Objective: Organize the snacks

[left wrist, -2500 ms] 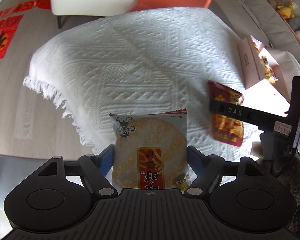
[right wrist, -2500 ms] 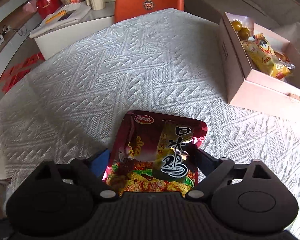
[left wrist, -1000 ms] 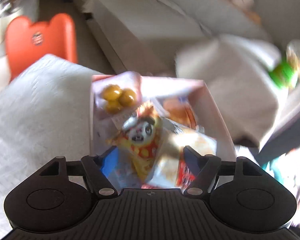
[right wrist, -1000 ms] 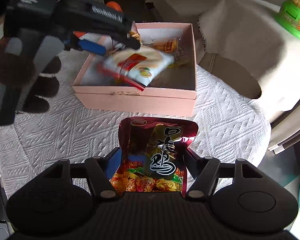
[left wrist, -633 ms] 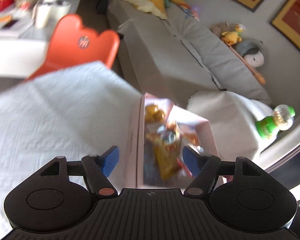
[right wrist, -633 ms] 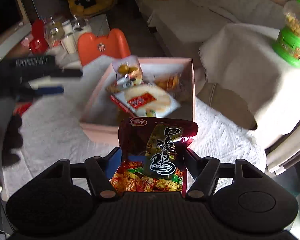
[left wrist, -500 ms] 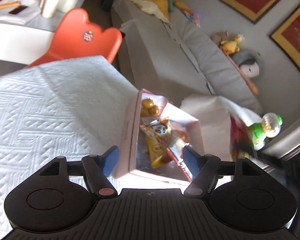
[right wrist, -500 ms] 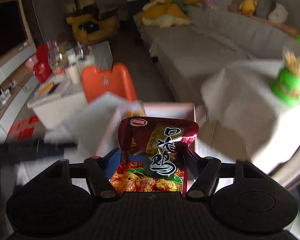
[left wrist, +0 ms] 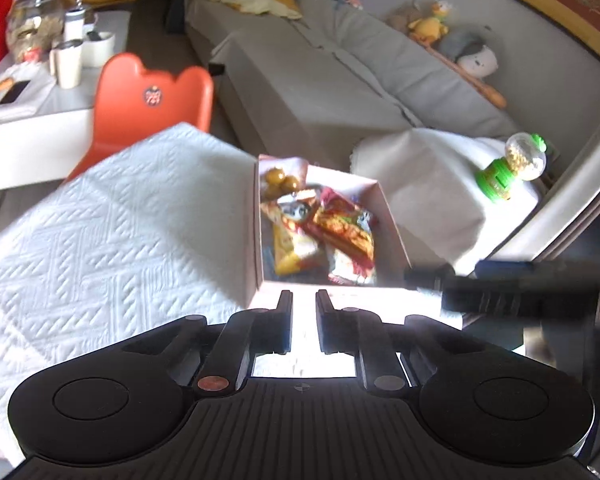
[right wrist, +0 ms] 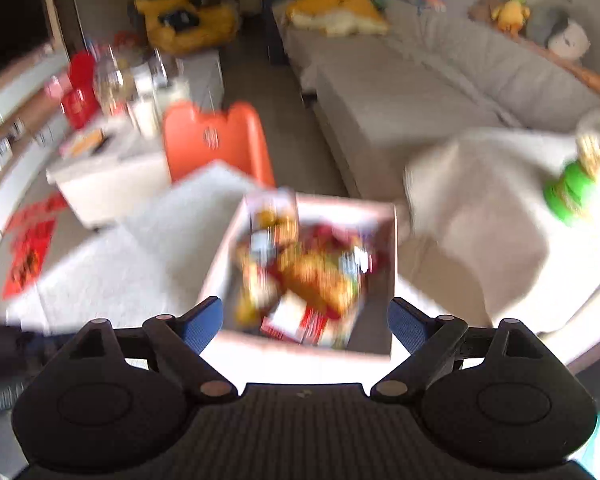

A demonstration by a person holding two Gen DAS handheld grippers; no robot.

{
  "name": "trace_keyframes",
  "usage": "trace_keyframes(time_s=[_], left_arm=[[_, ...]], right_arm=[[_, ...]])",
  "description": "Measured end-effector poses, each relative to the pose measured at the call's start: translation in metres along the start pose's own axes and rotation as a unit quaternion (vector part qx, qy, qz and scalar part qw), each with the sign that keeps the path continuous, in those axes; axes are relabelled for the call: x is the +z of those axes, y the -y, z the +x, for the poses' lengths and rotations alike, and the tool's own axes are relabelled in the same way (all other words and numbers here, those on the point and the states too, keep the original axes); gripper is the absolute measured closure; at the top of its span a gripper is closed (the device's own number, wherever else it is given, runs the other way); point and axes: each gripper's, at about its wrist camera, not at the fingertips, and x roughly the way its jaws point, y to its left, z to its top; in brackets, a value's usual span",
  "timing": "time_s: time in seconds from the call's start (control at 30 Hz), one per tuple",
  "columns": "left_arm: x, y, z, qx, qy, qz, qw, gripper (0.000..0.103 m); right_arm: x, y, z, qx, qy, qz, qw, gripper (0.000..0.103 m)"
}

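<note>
The pink box [left wrist: 256,240] sits mid-frame on the white quilted cloth [left wrist: 120,220], packed with snack packets [left wrist: 340,236] and a bag of yellow round sweets [left wrist: 280,178] at its far corner. The left gripper [left wrist: 301,326] is nearly pressed together and empty; the right gripper [right wrist: 305,320] is spread wide, empty, above the blurred box [right wrist: 392,280]

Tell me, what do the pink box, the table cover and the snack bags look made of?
The pink box looks like matte cardboard: thin, flat, folded walls. The table cover seems white woven cotton, with a raised geometric pattern. The snack bags look like glossy printed plastic film, crinkled and catching light.
</note>
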Motion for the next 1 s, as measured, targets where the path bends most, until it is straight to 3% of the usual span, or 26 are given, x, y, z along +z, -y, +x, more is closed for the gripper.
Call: trace_keyframes(time_s=[0.1, 0.17, 0.23, 0.4, 1.0], left_arm=[[-0.005, 0.017, -0.009, 0.057, 0.004, 0.044, 0.9974, 0.087], [-0.009, 0.032, -0.012, 0.121, 0.006, 0.087, 0.9889, 0.087], [-0.011, 0.041, -0.012, 0.149, -0.006, 0.109, 0.9828, 0.087], [-0.008, 0.036, -0.012, 0.079, -0.042, 0.058, 0.9943, 0.087], [-0.013, 0.033, -0.009, 0.075, -0.068, 0.035, 0.9942, 0.087]], right_arm=[[-0.020, -0.015, -0.004, -0.029, -0.043, -0.002, 0.999, 0.013], [-0.030, -0.019, -0.007, -0.029, -0.057, 0.005, 0.998, 0.013], [-0.037, -0.018, -0.012, -0.019, -0.066, 0.028, 0.997, 0.013], [-0.036, -0.017, -0.016, 0.005, -0.071, 0.069, 0.995, 0.013], [-0.038, -0.020, -0.014, -0.007, -0.080, 0.060, 0.995, 0.013]])
